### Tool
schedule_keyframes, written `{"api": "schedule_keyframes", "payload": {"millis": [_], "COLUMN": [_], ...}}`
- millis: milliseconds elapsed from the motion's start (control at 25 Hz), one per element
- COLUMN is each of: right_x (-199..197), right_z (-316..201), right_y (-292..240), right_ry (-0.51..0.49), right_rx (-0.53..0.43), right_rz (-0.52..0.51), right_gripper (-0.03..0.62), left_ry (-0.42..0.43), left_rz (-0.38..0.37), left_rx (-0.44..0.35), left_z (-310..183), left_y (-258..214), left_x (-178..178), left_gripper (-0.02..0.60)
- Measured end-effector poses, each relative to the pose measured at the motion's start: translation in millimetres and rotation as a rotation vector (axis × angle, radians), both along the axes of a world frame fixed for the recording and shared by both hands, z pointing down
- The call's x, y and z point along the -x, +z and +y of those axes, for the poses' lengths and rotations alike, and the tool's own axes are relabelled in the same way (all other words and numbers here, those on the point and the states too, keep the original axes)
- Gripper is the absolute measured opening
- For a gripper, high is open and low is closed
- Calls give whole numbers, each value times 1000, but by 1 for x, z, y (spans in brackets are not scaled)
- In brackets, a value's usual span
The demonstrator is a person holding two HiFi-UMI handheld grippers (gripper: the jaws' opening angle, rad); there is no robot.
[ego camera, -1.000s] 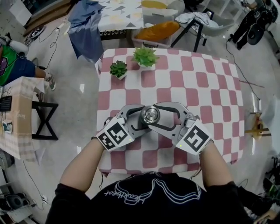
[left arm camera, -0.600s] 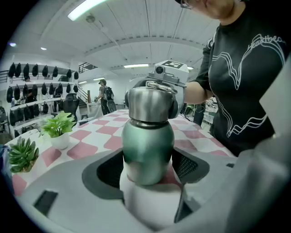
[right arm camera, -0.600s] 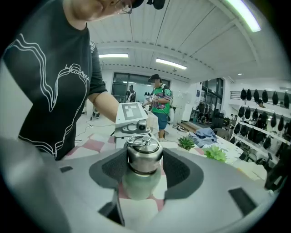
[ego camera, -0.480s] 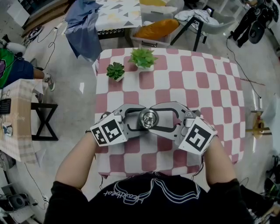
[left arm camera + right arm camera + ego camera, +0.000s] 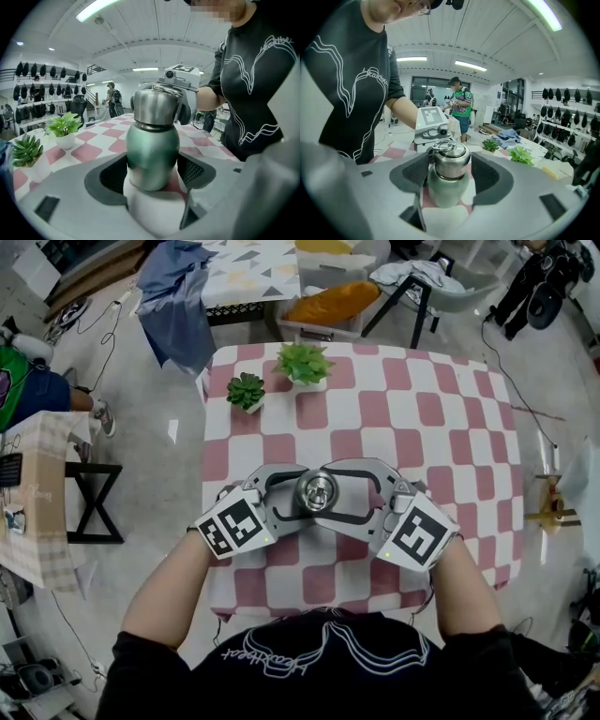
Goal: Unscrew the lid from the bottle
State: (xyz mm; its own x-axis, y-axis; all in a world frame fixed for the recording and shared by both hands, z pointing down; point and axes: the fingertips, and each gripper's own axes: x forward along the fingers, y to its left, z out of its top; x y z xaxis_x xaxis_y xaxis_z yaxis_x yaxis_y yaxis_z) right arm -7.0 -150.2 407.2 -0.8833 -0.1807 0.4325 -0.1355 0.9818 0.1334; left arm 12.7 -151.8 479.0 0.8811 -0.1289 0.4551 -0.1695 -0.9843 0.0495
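The bottle (image 5: pixel 318 493) stands upright on the checked tabletop (image 5: pixel 450 427), its long axis straight up, and both grippers close on it from opposite sides. The left gripper (image 5: pixel 153 171) comes in from the bottle's left and low. Its jaws are clamped on the green body, pads pressed to both flanks, so that's the anchor.

The right gripper (image 5: pixel 451 171) comes in from the bottle's right and sits higher, with its jaws level with the steel lid (image 5: pixel 450 159). Those jaws have just been opening. The lid sits between them, but there's a sliver of daylight on either side, so nothing is gripped up top.

Here's the relation that counts: the lid is dead centre between the right jaws, capping the bottle on that same vertical axis, so any twist has to turn about that upright line. The right gripper is the one placed for it, while the left is too low on the bottle to reach the lid. My read is a regrip between turns, and the lid looks seated, not yet off. If the right jaws close off-centre, the bottle could tip.
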Motion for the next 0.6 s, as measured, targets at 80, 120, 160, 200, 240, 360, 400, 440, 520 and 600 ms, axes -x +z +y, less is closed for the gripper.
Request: {"api": "schedule_keyframes", "payload": {"millis": [80, 120, 160, 200, 240, 360, 400, 440, 520, 600], "right_x": [0, -1, -1, -2, -2, -3, -3, -2, -3, -5], "right_z": [2, 2, 2, 1, 0, 0, 1, 3, 4, 3], "right_y": [-2, -2, -2, -3, -4, -9, -11, -12, -13, -13], "right_ry": [52, 82, 112, 142, 173, 261, 281, 296, 327, 370], "right_rx": [1, 2, 1, -6, -16, -44, -48, -51, -61, -68], "right_rz": [-30, -45, -56, -65, -75, -110, -121, -130, -133, -132], "right_gripper": [302, 303, 305, 305, 307, 307, 307, 307, 304, 297], "left_ry": [-49, -78, -108, -138, -168, -260, -294, -328, -393, -445], "left_rz": [5, 6, 5, 3, 0, -9, -12, -15, -22, -27], "left_rx": [3, 3, 3, 3, 3, 8, 11, 13, 19, 26], "left_z": [0, 0, 0, 0, 0, 1, 2, 2, 3, 4], "left_y": [0, 0, 0, 0, 0, 0, 0, 1, 1, 1], "left_x": [-1, -1, -1, -1, -1, -1, -1, -1, -1, -1], "left_gripper": [339, 339, 339, 339, 339, 339, 339, 339, 339, 339]}}
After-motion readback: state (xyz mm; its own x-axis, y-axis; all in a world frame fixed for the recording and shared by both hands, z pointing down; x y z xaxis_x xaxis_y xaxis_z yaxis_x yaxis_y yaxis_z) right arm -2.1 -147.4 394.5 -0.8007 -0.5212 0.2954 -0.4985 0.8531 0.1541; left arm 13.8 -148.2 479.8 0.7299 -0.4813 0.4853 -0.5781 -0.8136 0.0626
